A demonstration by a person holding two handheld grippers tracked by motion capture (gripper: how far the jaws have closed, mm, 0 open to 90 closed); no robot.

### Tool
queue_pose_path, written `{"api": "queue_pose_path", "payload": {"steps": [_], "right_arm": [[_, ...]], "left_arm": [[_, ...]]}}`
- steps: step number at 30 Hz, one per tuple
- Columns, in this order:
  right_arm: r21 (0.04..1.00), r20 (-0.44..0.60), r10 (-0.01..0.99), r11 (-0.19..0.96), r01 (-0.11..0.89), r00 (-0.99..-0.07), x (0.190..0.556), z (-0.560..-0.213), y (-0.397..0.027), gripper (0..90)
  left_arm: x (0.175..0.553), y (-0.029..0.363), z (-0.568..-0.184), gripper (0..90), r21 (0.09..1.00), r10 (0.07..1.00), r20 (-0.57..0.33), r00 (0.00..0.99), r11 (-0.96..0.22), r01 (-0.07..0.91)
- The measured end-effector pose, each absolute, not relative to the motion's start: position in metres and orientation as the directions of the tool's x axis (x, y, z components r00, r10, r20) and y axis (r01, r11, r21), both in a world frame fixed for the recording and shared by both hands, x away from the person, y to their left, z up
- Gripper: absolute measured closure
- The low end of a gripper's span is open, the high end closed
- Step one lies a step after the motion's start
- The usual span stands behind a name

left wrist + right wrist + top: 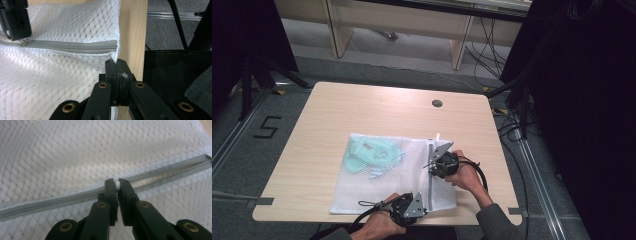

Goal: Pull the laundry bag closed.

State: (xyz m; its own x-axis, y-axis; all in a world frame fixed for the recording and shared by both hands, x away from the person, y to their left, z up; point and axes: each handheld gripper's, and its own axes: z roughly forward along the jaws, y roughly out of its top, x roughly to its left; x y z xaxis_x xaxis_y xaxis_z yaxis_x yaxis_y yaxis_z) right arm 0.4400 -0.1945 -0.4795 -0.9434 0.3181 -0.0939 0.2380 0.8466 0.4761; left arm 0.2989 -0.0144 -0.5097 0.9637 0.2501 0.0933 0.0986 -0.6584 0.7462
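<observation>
Tongs first: the left tongs (117, 65) are pressed together on the near corner of the white mesh laundry bag (362, 192), right at the bench (362, 107) edge by the closed end of the grey zipper (75, 46); the right tongs (117, 185) are pinched shut on the small white zipper pull (117, 185), partway along the track. Bag lies flat on the bench with something mint green (372, 152) inside. My worry: that pull is tiny and could slip out of the jaws; or the mesh snags in the slider; or the corner grip lets go and the bag bunches up.
</observation>
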Motion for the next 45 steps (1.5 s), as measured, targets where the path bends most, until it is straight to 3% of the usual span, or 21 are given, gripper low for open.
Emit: {"api": "queue_pose_path", "payload": {"steps": [6, 8, 11, 45], "right_arm": [[0.478, -0.103, 0.351, 0.838, 0.263, -0.931, 0.448, -0.479, -0.193, 86.2], [0.483, -0.104, 0.344, 0.838, 0.255, -0.933, 0.452, -0.480, -0.193, 86.2], [0.486, -0.101, 0.350, 0.834, 0.261, -0.931, 0.455, -0.481, -0.192, 86.2], [0.530, -0.077, 0.415, 0.787, 0.315, -0.907, 0.479, -0.481, -0.194, 86.2]], "left_arm": [[0.297, -0.016, -0.510, 89.0, 0.749, 0.248, 0.087, 0.965, -0.655, 0.101], [0.299, -0.014, -0.508, 89.1, 0.720, 0.211, 0.118, 0.970, -0.691, 0.062], [0.296, -0.016, -0.509, 89.1, 0.751, 0.253, 0.088, 0.964, -0.652, 0.102], [0.296, -0.013, -0.508, 89.0, 0.752, 0.256, 0.081, 0.963, -0.650, 0.109]]}}
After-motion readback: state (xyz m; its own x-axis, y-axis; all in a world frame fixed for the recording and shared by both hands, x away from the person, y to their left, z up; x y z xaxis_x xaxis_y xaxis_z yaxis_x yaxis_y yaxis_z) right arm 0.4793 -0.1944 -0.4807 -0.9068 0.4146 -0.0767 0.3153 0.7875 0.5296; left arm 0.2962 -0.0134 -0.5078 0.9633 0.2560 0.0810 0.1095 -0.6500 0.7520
